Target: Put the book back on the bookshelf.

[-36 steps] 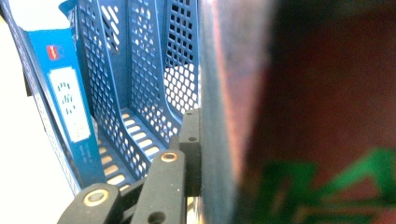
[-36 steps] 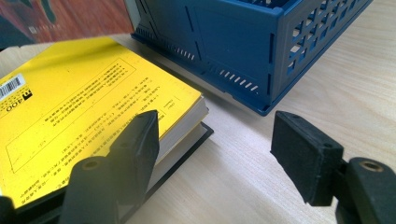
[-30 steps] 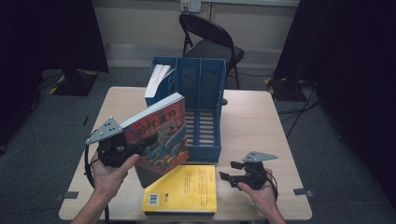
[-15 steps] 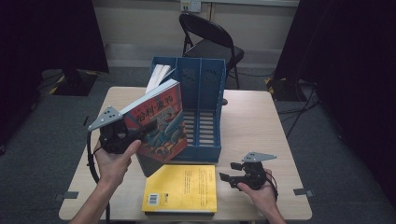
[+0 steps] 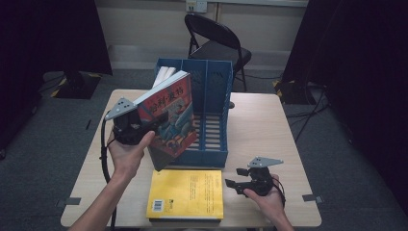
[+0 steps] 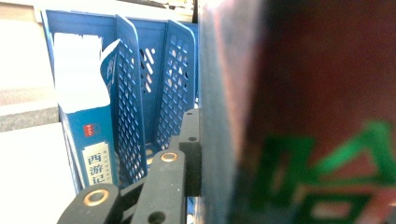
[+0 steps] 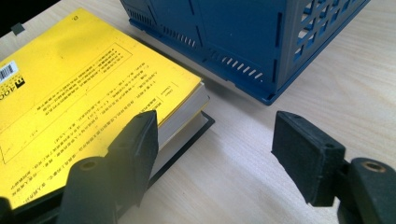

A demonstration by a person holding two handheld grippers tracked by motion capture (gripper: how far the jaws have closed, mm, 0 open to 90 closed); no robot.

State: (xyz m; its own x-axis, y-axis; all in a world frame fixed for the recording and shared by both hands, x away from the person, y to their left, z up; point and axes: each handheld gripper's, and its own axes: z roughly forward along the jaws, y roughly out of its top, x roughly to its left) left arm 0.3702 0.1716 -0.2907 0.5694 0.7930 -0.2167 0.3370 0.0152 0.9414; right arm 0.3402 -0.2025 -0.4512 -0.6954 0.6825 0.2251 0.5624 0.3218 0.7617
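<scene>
I hold the red book (image 5: 168,115) pinched in the left tongs (image 5: 144,129), tilted above the rack (image 5: 211,86) for slotting. Right tongs (image 5: 240,182) rest spread beside the yellow book (image 5: 187,192) on the worktop (image 5: 260,125).

We carry black grippers: left gripper (image 5: 144,129) and right gripper (image 5: 234,183) each wear a grey three-cornered plate, brass-ringed screws, trailing black cables.

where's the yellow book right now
In the high view the yellow book lies flat at the table's near edge, just in front of the blue file rack.
</scene>
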